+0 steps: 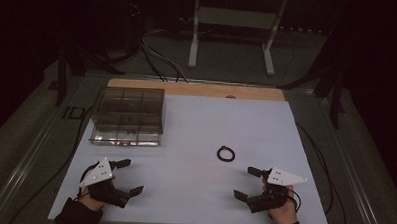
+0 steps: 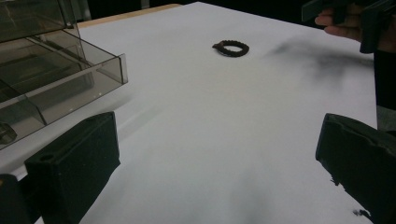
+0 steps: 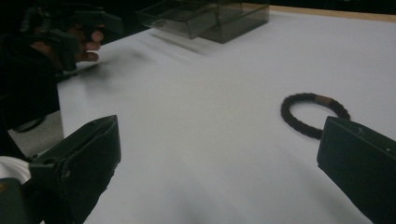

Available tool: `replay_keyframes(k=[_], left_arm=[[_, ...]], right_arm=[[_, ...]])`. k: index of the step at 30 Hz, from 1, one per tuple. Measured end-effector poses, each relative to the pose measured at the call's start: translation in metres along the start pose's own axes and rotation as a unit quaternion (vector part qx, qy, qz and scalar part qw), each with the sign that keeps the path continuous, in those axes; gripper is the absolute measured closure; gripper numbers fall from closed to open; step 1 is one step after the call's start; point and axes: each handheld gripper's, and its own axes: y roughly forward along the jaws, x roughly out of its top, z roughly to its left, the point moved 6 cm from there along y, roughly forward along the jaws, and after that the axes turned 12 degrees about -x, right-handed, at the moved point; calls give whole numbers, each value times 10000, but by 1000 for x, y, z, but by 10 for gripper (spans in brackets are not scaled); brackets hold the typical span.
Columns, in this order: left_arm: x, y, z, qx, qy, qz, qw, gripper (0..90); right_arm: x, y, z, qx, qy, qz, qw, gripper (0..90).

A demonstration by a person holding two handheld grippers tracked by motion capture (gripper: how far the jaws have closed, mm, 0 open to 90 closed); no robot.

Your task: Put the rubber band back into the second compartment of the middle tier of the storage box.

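A: Since the hair tie [image 1: 226, 153] lies flat on bare white desk [image 1: 193, 192], right of centre and touching nothing, it looks set out for an easy pick. Dark braided loop, one brownish joint; seen close in the right gripper view [image 3: 314, 115].

B: Nearest tool?

A: Right hand-held gripper [image 1: 247, 183], near-right of the tie, jaws spread wide, nothing between them. It points leftward, with the tie just beyond its far jaw. My reading: poised to close in on the tie.

B: And the left?

A: Left hand-held gripper [image 1: 127, 176] at the near-left edge, jaws likewise wide apart and empty, well apart from the tie. It sits just near of the clear organiser box [image 1: 128, 117].

B: Why there?

A: Judgement only: the box at far left has divided compartments, and a drawer [image 2: 56, 88] stands pulled out toward the left hand-held gripper, probably the destination. Something small sits in one compartment; too dim to identify.
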Motion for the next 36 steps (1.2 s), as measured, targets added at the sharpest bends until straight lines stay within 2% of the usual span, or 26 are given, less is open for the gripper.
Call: replay_keyframes(k=[5,11,24,36], left_arm=[[0,0,0,-3,0,-6,10000,4],[1,0,0,-9,-23,-36,10000,4],[1,0,-1,-28,2,-42,10000,4],[1,0,-2,-24,-5,-16,10000,4]], right_arm=[[6,0,4,1,-103,-36,9999,0],[19,-2,4,-13,-78,-171,9998,0],[42,-4,-3,-178,-56,-366,9992,0],[60,4,-11,-302,-99,-424,9986,0]])
